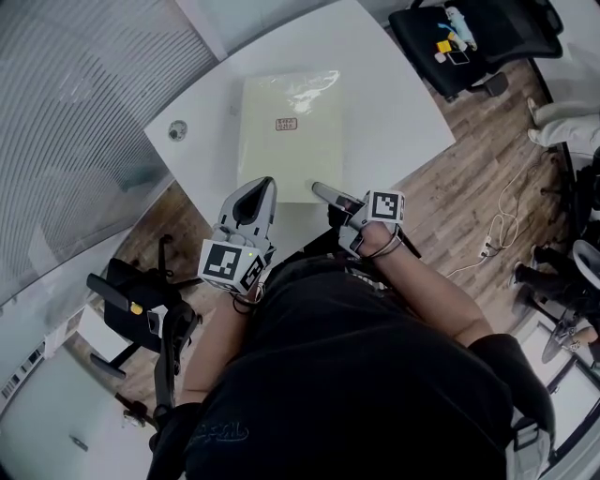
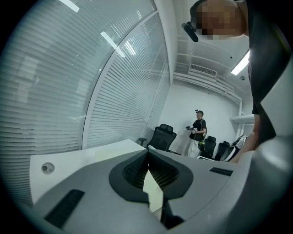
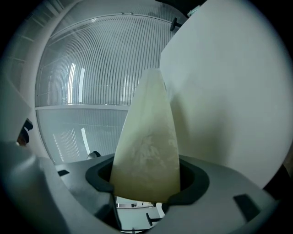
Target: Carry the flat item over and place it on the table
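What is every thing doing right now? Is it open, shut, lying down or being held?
flat item: lying flat over the table, held at its near edge by both grippers.
left hand-held gripper: shut on the flat item.
right hand-held gripper: shut on the flat item.
table: standing under the flat item.
office chair: upright, with small things on its seat.

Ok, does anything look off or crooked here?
Nothing spilled or damaged. The pad sits on the table, a little askew to its edges.
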The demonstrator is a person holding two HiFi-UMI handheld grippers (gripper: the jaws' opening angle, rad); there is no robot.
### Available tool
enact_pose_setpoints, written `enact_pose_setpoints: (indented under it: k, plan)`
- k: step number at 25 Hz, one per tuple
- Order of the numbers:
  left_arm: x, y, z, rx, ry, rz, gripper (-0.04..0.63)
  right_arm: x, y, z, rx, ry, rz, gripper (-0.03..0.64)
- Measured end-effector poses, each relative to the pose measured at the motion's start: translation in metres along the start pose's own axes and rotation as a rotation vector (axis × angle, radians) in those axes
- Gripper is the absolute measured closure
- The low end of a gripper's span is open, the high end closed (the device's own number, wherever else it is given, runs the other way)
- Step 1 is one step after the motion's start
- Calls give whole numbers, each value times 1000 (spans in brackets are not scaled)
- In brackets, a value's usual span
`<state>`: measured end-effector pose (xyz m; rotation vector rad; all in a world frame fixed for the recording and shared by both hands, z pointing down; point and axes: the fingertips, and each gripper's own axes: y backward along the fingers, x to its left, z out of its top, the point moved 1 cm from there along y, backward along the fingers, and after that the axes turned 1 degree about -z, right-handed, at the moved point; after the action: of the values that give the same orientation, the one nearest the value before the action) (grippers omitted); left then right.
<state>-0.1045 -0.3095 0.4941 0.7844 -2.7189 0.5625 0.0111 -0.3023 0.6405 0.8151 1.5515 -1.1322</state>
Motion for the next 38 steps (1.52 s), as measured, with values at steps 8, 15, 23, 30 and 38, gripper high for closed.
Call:
enact_pose_setpoints:
  k: [8, 15, 23, 30, 38]
  plan:
    - [4, -8, -6, 11, 23, 15, 581, -23, -7, 3, 14, -6, 12, 321]
    - [-1, -11, -8, 24, 20, 15, 581, -37, -9, 5, 26, 11, 8, 321]
    - [-4, -10, -6, 19, 18, 9, 581, -52, -12, -1, 35, 74, -50, 321]
    - [-12, -8, -5, 14, 11, -5, 581, -61, -12, -4, 44, 128, -98, 321]
    - [-18, 1, -5, 21, -5, -14, 581, -79, -9, 1, 40, 243, -212, 278]
